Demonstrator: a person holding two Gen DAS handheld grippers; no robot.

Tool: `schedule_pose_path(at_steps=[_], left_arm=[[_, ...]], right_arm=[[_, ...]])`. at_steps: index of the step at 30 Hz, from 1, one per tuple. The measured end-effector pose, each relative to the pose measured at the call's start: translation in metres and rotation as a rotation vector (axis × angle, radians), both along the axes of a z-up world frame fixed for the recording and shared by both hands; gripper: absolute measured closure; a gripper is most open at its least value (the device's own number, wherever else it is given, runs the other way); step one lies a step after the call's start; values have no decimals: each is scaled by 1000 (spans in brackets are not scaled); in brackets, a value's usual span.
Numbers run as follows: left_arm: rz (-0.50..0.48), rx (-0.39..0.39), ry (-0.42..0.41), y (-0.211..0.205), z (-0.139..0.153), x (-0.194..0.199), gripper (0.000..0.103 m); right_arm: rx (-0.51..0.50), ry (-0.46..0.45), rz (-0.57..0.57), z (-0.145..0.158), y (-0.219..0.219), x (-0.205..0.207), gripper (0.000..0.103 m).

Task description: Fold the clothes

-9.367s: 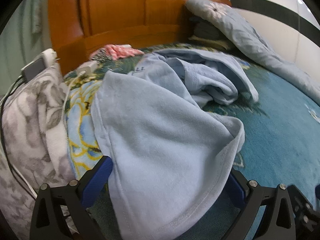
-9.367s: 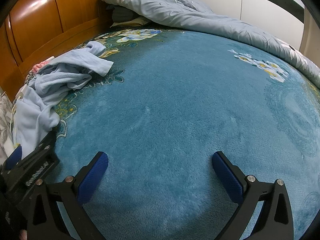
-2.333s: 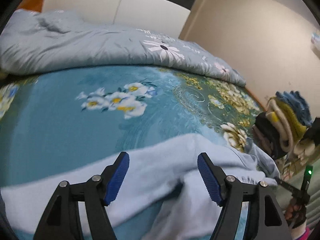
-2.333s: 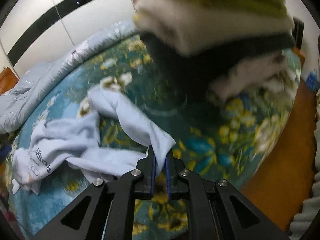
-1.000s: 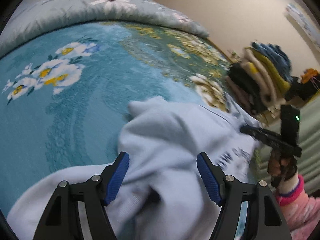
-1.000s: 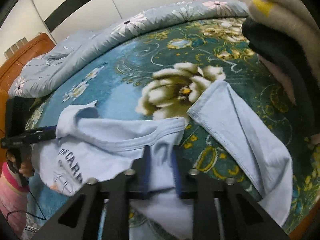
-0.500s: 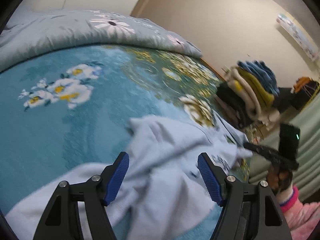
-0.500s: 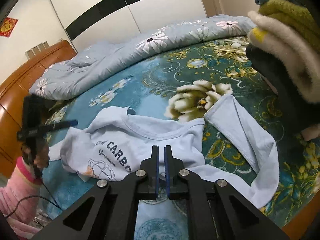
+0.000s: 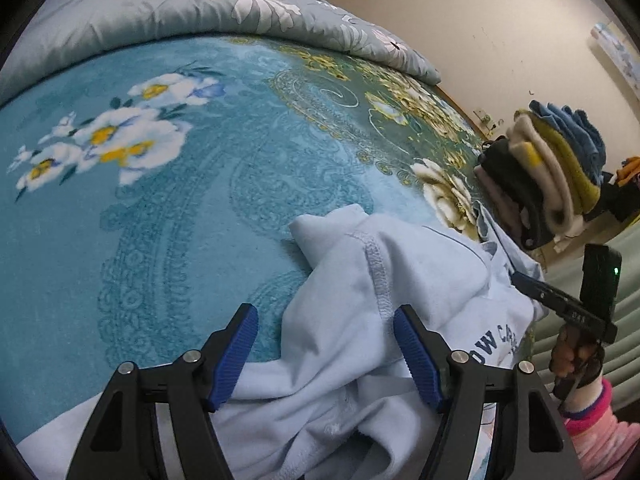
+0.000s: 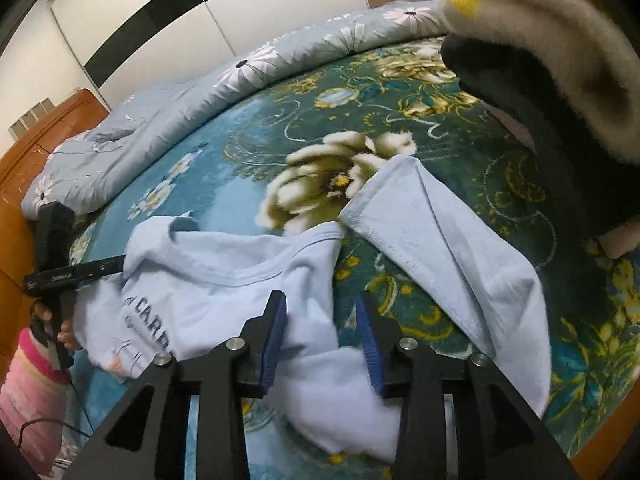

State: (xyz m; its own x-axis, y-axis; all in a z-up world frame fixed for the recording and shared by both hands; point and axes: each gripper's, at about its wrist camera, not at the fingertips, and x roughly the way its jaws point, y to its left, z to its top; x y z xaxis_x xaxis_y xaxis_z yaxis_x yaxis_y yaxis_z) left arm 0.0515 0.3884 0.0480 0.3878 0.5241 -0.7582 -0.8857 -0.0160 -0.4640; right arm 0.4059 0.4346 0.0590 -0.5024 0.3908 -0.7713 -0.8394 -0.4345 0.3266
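Note:
A light blue sweatshirt with dark lettering lies crumpled on the teal flowered bedspread. My left gripper stands open over its shoulder seam, with cloth between the pads but not pinched. In the right wrist view the sweatshirt spreads out with one sleeve stretched to the right. My right gripper is opening, and cloth lies loose between its blue pads. Each gripper shows in the other's view: the right gripper, and the left gripper at the sweatshirt's far shoulder.
A stack of folded clothes stands at the bed's corner, close to the right gripper. A grey daisy quilt is heaped along the far side. The wooden headboard is at the left. A pink-sleeved hand holds the left gripper.
The right gripper was shut on the sweatshirt's cloth half a second ago; its jaws have now parted and the cloth lies loose. The left gripper has come down closer over the sweatshirt.

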Motion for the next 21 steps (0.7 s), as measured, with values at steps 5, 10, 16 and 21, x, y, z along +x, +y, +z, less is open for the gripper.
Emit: schedule_pose_path(at_steps=[5,10,16,21], left_arm=[[-16,13,-8,-4,5,4,60],[-8,39,59,-11,19,14,90],[28,125,76,-35,52,11,94],[67,249,143,-66,97,9,95]], right_arm=[[-41,-8,-5,-14,20,-11,66],[-49,3,0,-11,22,-21,69],[13,-26,56,15,2,-35,98],[147,-8,35,65,-17,-38,99]])
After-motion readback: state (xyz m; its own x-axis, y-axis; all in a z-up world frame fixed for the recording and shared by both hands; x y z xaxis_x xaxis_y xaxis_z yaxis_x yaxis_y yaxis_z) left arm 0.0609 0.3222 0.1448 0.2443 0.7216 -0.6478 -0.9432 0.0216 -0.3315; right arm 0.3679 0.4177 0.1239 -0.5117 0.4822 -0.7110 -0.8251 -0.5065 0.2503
